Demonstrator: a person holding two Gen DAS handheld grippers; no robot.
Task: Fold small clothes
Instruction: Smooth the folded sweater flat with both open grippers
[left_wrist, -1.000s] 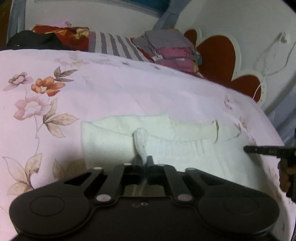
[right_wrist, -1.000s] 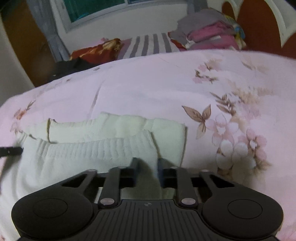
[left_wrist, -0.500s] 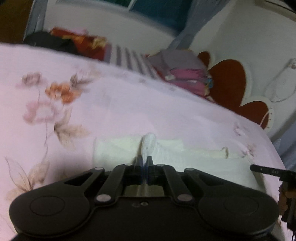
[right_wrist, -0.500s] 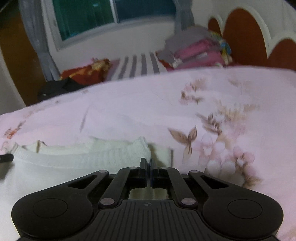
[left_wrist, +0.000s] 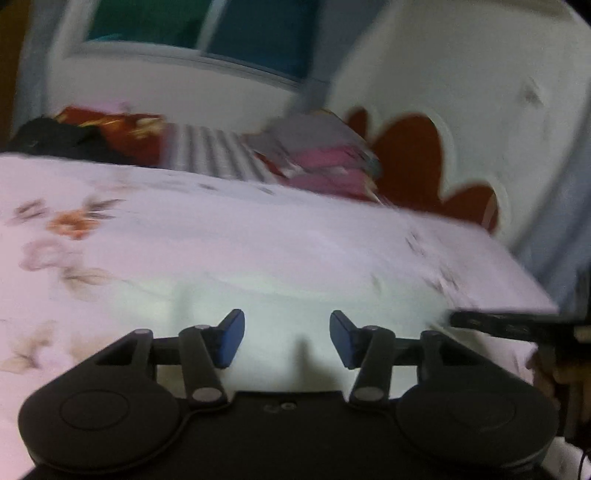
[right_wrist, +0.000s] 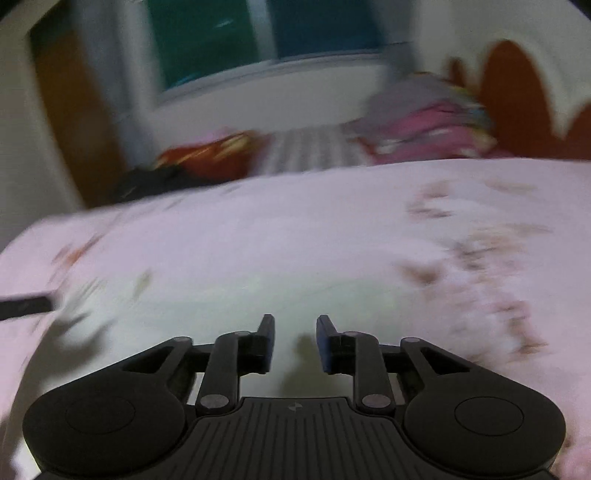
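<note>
Both the left gripper (left_wrist: 287, 339) and right gripper (right_wrist: 295, 343) have just been opening, released with nothing between them, and the white knit garment (left_wrist: 295, 299) is lying folded at lower centre on the bed (left_wrist: 221, 229); any further folds are remaining.

Both fisheye views blurred, mounted just behind own jaws, tilted down over floral bed cover (left_wrist: 258, 236), close to it. Left wrist view facing far wall with window (left_wrist: 207, 33), slightly rightward; headboard (left_wrist: 410, 162) at far right, tip of right gripper (left_wrist: 495, 325) poking in at right edge. Right wrist view facing same wall; tip of left gripper (right_wrist: 26, 304) at left edge. Shared: white garment (right_wrist: 229, 299) near the jaws, clothes pile (right_wrist: 424, 114), striped pillow (left_wrist: 207, 151), window.
</note>
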